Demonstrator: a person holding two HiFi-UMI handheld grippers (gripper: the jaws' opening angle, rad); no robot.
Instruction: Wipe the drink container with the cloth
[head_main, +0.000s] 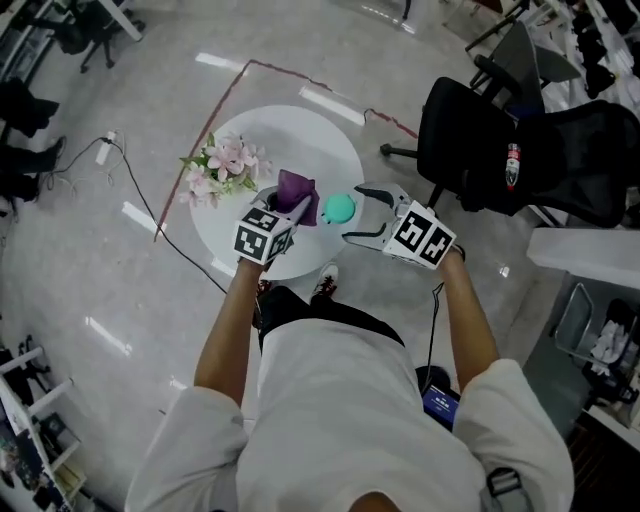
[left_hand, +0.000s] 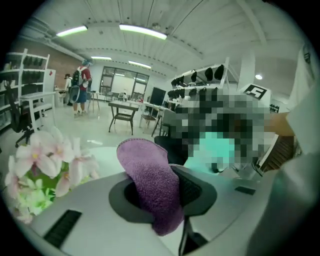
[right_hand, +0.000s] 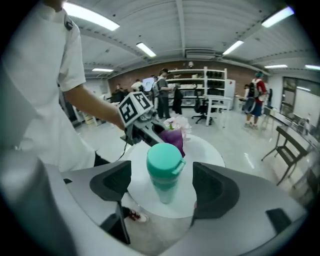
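A teal drink container (head_main: 338, 208) with a lid stands upright on the round white table (head_main: 300, 130), near its front edge. My right gripper (head_main: 355, 213) is open with the container (right_hand: 164, 170) between its jaws; a gap shows on both sides and neither pad touches it. My left gripper (head_main: 293, 215) is shut on a purple cloth (head_main: 296, 192), held just left of the container. In the left gripper view the cloth (left_hand: 150, 175) droops over the jaws, and the teal container (left_hand: 215, 152) beyond it is partly hidden by a mosaic patch.
A bunch of pink and white flowers (head_main: 225, 165) lies at the table's left side. A black office chair (head_main: 500, 140) stands to the right of the table. Cables run over the floor at the left. People stand far back by shelves (right_hand: 210, 95).
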